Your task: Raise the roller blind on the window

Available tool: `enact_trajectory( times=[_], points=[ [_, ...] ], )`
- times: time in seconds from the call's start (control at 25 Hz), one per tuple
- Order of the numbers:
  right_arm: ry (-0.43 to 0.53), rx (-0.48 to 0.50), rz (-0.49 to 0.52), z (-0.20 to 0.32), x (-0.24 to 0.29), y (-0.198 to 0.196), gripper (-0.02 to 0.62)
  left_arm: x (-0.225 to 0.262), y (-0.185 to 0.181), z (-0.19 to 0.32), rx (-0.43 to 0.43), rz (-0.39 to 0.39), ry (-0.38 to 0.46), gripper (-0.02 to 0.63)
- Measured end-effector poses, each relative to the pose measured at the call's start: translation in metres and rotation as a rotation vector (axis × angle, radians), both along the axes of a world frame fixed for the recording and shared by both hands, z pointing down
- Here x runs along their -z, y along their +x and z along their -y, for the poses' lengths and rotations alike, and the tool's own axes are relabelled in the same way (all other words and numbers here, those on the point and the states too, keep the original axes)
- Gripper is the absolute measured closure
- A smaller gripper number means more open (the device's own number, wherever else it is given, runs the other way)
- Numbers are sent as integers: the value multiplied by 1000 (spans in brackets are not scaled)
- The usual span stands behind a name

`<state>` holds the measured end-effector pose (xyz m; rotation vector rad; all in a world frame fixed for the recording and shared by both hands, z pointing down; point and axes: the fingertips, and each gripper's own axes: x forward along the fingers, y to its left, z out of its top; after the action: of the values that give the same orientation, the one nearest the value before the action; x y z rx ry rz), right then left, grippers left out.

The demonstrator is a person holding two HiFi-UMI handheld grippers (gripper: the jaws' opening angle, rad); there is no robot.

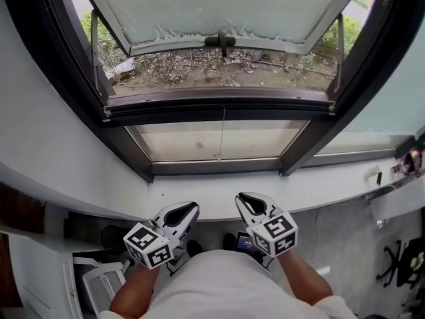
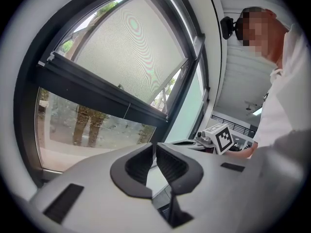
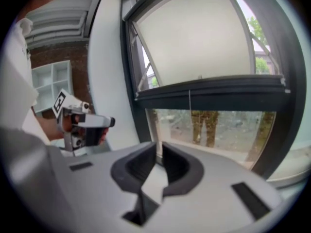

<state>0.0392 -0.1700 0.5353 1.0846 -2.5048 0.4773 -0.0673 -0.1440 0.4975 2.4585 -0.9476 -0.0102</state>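
Low at 6 o'clock in the head view, the white-and-black left gripper (image 1: 191, 209) and its twin right gripper (image 1: 243, 199) hang side by side over the white window sill (image 1: 319, 188), each with jaws pressed narrow and nothing between them. Up at 12 o'clock, the pale translucent roller blind (image 1: 219, 5) covers the upper part of the black-framed window (image 1: 219, 108), well apart from both.

Daylight floods in through the window (image 1: 219, 138), leaving the room dimmer; both gripper views bend hard, darken at their edges, and the right one is blurred
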Motion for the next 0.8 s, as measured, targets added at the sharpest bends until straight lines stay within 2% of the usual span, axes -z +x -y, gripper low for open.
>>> enact_trajectory(
  times=[0.4, 0.8],
  points=[
    [37, 11, -52, 13, 1, 8, 568, -4, -3, 15, 2, 66, 28, 571],
    [141, 20, -128, 51, 23, 14, 568, 12, -8, 52, -6, 162, 125, 561]
  ],
)
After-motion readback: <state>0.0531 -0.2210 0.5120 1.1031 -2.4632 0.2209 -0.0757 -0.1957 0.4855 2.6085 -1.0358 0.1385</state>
